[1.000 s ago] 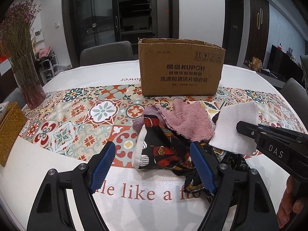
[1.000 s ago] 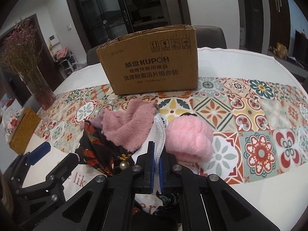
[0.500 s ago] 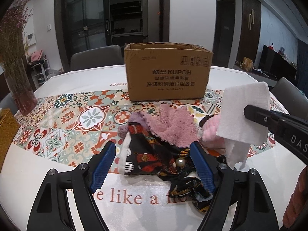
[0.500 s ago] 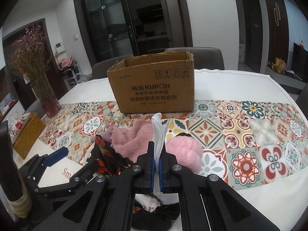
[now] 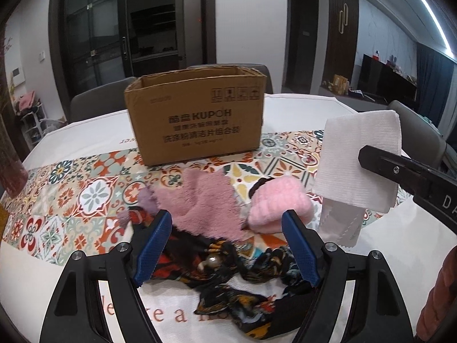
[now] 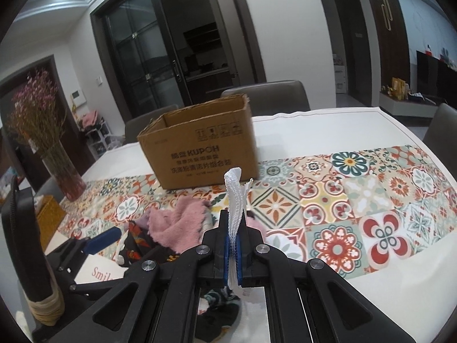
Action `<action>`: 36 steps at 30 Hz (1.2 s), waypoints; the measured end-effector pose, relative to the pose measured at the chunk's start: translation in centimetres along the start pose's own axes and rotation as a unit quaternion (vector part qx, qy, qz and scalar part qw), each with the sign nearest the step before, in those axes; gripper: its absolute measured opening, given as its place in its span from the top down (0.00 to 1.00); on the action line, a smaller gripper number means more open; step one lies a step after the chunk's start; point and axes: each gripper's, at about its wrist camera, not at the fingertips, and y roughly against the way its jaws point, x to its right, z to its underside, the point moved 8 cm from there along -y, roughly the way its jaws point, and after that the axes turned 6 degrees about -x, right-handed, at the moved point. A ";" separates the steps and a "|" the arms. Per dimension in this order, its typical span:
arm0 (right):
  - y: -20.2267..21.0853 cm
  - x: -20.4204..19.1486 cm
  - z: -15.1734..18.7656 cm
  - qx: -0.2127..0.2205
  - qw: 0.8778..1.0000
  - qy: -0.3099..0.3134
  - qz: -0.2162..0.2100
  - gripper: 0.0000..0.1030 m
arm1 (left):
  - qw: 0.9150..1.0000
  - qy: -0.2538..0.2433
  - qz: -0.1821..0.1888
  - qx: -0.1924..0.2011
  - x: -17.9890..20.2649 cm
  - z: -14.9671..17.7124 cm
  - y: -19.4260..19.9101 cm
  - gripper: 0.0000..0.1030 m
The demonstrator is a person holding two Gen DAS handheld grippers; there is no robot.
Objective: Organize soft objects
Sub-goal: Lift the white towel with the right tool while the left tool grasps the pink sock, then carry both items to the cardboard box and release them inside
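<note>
My right gripper [image 6: 234, 245] is shut on a folded white cloth [image 5: 358, 160], which hangs in the air right of the pile; its edge [image 6: 235, 194] sticks up between the pads. An open-topped cardboard box [image 5: 197, 117] stands behind the pile on the patterned runner. On the table lie a mauve fluffy towel [image 5: 200, 203], a pink fuzzy hat [image 5: 278, 204] and a dark patterned scarf [image 5: 242, 274]. My left gripper [image 5: 225, 248] hovers open just above the scarf, nothing between its blue pads.
A vase of dried pink flowers [image 6: 61, 171] and a woven yellow box [image 6: 50, 217] stand at the table's left. Grey chairs [image 6: 265, 97] sit behind the cardboard box. The white tablecloth [image 6: 371, 260] stretches to the right.
The right gripper has lifted the white cloth off the pile and higher into the air, uncovering the pink hat. The left gripper has shifted right over the scarf, still open.
</note>
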 end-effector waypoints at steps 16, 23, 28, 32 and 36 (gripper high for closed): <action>0.2 6.7 -0.8 0.020 0.998 -0.054 0.012 0.96 | 0.998 -0.032 0.032 -0.050 6.1 -2.2 -5.7 0.23; -1.6 7.8 -0.2 0.008 0.998 -0.064 0.008 0.96 | 0.995 -0.032 0.026 -0.089 6.7 -1.1 -8.7 0.24; -2.3 8.4 0.1 0.000 0.997 -0.071 0.010 0.96 | 0.993 -0.040 0.021 -0.106 7.1 -0.3 -10.1 0.41; -2.7 8.3 0.3 -0.006 0.997 -0.073 0.009 0.96 | 0.994 -0.038 0.029 -0.100 7.0 -0.2 -10.2 0.71; -2.9 7.9 0.5 -0.011 0.997 -0.071 0.006 0.96 | 0.994 -0.021 0.048 -0.093 6.5 -0.5 -9.6 0.77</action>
